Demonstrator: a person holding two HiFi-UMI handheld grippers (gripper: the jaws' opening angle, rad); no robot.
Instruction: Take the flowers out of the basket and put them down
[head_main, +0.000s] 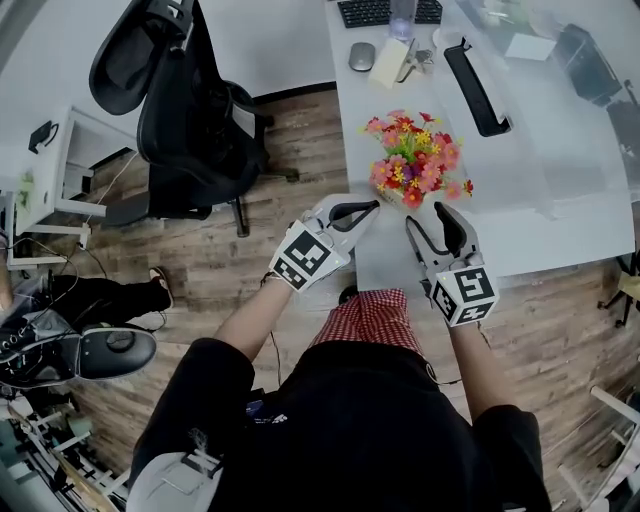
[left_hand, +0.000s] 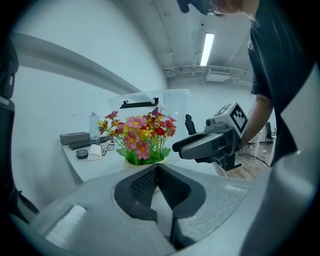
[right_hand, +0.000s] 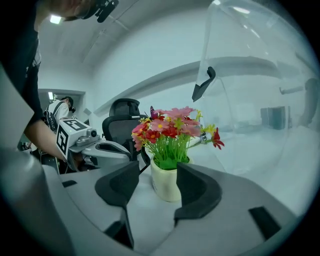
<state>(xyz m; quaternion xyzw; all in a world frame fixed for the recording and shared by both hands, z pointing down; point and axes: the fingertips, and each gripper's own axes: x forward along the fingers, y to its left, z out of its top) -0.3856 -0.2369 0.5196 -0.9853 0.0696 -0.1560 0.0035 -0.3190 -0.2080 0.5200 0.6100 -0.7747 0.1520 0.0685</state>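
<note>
Black clothes cover the person, who looks down at two bare forearms. Both arms stick out in front, bent at the elbows, with the hands side by side. Each hand holds a gripper that points forward and a little down.

The left gripper (head_main: 362, 212) is at the near corner of the white desk (head_main: 560, 200). Its jaws are pressed together and nothing is between them. The right gripper (head_main: 440, 220) is just beside it, over the near edge of the desk. Its jaws are spread apart and hold nothing.

A bit past both grippers are the flowers (head_main: 415, 160). They are pink, red and yellow with green stems. They stand upright in a small cream pot (right_hand: 165, 180) on the desk. From the right gripper's own view the pot shows in the gap between the jaws, but the jaws do not touch it.

Farther back on the desk lie a mouse (head_main: 361, 56) and a keyboard (head_main: 370, 12). A black office chair (head_main: 190, 110) stands on the wooden floor to the left.
</note>
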